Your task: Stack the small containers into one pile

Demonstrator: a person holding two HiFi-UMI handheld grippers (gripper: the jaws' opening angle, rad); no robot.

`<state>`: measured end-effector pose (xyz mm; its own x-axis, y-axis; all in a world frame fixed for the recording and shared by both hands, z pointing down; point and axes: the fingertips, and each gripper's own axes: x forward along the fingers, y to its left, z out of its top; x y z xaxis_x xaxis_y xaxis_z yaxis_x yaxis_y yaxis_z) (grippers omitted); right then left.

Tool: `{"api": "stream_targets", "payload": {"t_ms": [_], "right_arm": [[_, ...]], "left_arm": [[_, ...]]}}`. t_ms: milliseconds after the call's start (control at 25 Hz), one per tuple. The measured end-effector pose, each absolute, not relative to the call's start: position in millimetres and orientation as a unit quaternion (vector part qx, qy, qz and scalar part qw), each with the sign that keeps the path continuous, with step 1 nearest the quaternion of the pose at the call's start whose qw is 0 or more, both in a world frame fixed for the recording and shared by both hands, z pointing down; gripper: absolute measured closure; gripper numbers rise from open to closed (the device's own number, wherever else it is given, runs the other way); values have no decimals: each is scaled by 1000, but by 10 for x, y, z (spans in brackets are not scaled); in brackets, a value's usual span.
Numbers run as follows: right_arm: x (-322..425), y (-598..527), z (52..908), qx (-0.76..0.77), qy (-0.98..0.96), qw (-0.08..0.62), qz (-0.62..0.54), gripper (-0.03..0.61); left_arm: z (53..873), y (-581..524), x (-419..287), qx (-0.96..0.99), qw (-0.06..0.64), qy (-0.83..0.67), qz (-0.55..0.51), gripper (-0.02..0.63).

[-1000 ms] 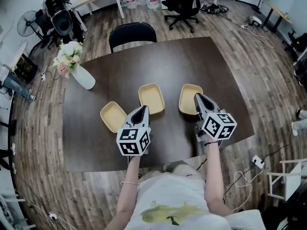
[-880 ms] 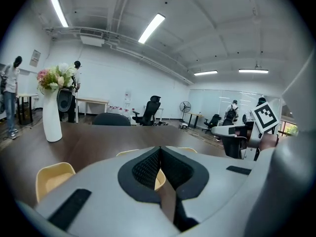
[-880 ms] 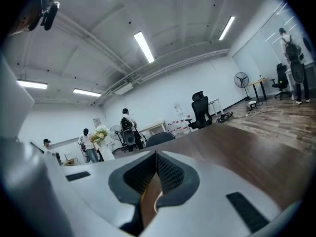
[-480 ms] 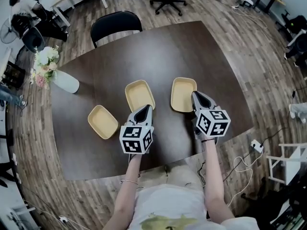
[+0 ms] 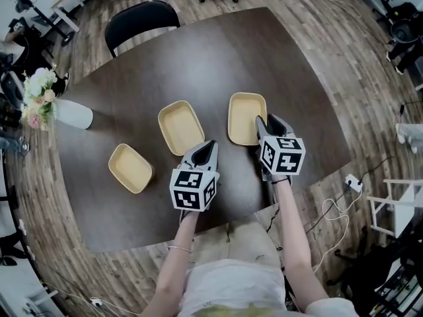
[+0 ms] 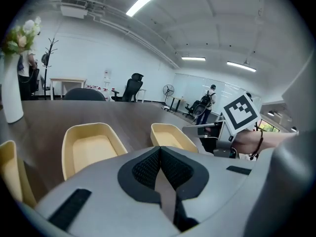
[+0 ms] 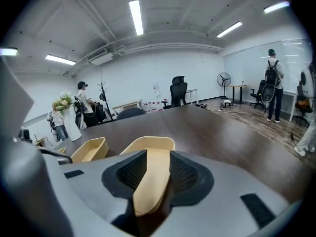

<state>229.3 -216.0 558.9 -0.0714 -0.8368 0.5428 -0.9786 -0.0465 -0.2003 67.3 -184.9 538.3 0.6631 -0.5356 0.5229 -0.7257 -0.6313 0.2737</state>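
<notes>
Nothing stacked yet: three small containers lie singly on the table.
Head view: the left container (image 5: 130, 168), middle container (image 5: 180, 127) and right container (image 5: 246, 117) sit apart on the table (image 5: 218, 58). The left gripper (image 5: 209, 146) hovers just short of the middle one, and the right gripper (image 5: 265, 122) is at the right one's near rim. Left gripper view: jaws together, empty. Right gripper view: jaws opening with that rim between them, seemingly not yet clamped. All the stacking is left.
</notes>
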Motion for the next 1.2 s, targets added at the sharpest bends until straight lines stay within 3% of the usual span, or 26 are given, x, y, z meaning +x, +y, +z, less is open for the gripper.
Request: {"api": "stream_targets", "payload": {"t_ms": [120, 400, 520, 640, 1200], "right_arm": [[2363, -2206, 5744, 676, -662, 133, 296, 428], [2446, -2243, 6030, 677, -624, 157, 356, 431], [2493, -2242, 6104, 685, -608, 175, 362, 509], [2534, -2239, 6110, 696, -594, 183, 359, 528], [2433, -2237, 5900, 695, -599, 178, 355, 541]], "left_arm": [[5426, -1860, 753, 882, 237, -352, 205, 589], [5461, -1866, 813, 881, 242, -350, 207, 589], [5452, -1875, 817, 879, 244, -354, 206, 589], [5439, -1884, 812, 879, 243, -356, 204, 589], [5318, -1880, 575, 874, 244, -375, 192, 589]]}}
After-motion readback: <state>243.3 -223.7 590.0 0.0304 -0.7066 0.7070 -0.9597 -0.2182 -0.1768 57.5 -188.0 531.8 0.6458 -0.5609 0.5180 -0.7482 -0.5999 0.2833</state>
